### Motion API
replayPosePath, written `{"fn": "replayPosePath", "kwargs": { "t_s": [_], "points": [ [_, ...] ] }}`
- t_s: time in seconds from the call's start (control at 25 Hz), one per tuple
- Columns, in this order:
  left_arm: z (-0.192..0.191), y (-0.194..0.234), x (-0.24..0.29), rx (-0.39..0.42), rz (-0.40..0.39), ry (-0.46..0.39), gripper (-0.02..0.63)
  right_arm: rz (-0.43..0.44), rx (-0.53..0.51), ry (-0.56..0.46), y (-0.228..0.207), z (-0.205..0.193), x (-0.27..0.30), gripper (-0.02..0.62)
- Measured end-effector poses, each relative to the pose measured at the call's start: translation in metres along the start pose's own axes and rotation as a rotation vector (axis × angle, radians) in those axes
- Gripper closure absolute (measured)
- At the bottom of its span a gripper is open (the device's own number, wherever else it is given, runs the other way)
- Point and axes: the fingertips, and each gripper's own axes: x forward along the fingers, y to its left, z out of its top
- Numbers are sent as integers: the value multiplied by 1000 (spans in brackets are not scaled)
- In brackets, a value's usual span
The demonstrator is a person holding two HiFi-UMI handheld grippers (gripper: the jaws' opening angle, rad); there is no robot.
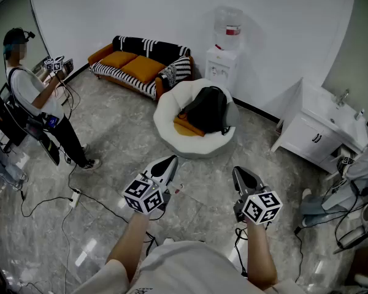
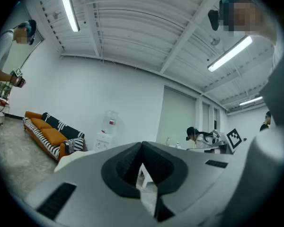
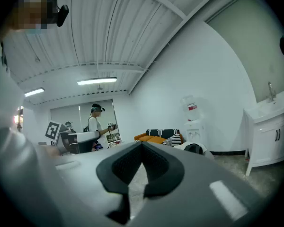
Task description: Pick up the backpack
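Note:
A black backpack lies on a round white lounge chair with an orange cushion, across the room ahead of me. In the right gripper view the backpack shows small, far off. My left gripper is held at waist height, shut, nothing between its jaws. My right gripper hangs beside it, also shut and empty. Both point level toward the chair, well short of it. In the left gripper view the left gripper hides the backpack.
A striped sofa with orange cushions stands by the back wall, a water dispenser right of it. A white sink cabinet is at right. A person with grippers stands at left. Cables trail over the marble floor.

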Motion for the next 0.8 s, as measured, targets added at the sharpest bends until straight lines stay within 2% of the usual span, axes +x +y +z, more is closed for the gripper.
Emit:
{"fn": "replayPosePath", "kwargs": {
  "t_s": [0.4, 0.6, 0.8],
  "points": [
    [7, 27, -10, 23, -22, 2, 618, -33, -35, 12, 21, -4, 19, 594],
    [14, 41, -10, 31, -60, -4, 618, -53, -19, -26, 30, -1, 34, 594],
    [23, 60, -17, 57, -64, -12, 618, -72, -53, -44, 49, 7, 52, 594]
  ]
}}
